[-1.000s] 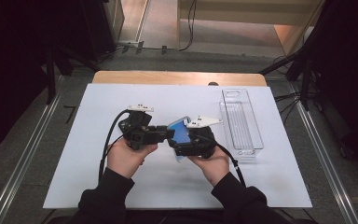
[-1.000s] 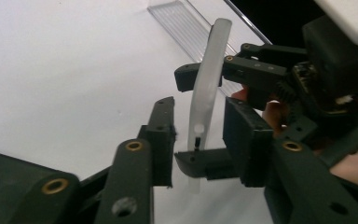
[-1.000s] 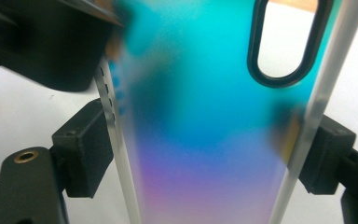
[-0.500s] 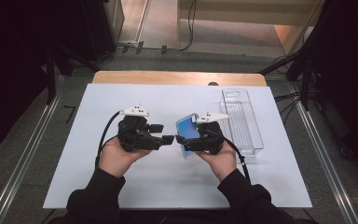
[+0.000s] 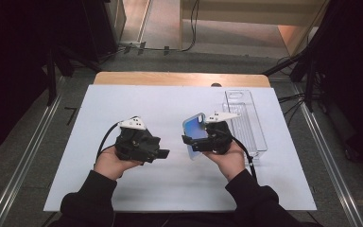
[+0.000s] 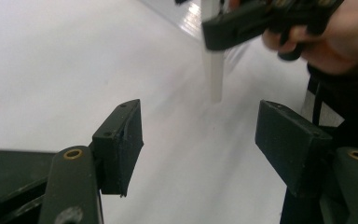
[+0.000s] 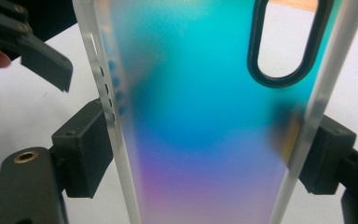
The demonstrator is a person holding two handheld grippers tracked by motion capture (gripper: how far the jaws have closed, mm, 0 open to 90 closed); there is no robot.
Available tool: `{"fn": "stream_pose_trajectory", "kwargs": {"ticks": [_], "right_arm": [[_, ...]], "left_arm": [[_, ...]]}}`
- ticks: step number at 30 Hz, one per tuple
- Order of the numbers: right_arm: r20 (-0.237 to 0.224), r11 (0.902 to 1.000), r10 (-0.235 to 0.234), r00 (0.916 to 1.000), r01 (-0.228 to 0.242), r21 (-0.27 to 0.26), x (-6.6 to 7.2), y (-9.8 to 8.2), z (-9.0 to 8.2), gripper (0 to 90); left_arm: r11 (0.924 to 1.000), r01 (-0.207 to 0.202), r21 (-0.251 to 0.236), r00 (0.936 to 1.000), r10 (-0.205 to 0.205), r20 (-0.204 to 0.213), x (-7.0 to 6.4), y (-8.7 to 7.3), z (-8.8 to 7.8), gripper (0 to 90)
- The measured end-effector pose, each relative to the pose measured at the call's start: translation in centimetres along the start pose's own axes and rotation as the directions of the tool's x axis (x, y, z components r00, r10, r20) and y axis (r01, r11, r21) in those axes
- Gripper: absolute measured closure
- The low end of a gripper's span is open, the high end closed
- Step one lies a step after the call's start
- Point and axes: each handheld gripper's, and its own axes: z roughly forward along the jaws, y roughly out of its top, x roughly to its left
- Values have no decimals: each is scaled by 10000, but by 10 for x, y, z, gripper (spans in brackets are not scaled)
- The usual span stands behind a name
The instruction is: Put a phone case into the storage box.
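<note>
Iridescent blue-to-violet plastic, a phone case, is pinched across its width by the right gripper, held above the white counter. Its long axis is tilted up towards twelve o'clock. The left gripper, jaws just spread and empty, is set just beside it at nine o'clock. A clear tray is seen at three o'clock.

The white table sheet is evenly lit from above, while the surroundings are left dark. Soft, perhaps slightly blurred detail is seen in the high view. The phone case is rendered out of focus, with faint glare.
</note>
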Motion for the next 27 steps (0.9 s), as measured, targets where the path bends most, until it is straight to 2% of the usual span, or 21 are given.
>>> {"fn": "stream_pose_trajectory", "kwargs": {"ticks": [2,9,15,18,27], "right_arm": [[-17,10000,-33,10000,33,-23,-1,0,-1,163],[-104,9996,-109,9999,112,247,-2,-1,1,163],[-311,9997,-19,9995,27,254,-4,0,-1,163],[-506,9990,44,9987,-20,458,-5,-1,0,163],[-613,9988,98,9981,-68,492,-12,3,-9,163]], "left_arm": [[9998,36,181,9999,-34,-141,1,-5,2,321],[9984,133,557,9998,-124,-178,6,-21,6,321],[9979,304,579,9995,-297,-125,9,-35,4,321],[9974,385,602,9992,-378,-123,9,-39,3,321],[9953,722,640,9971,-703,-302,10,-53,-3,321]]}}
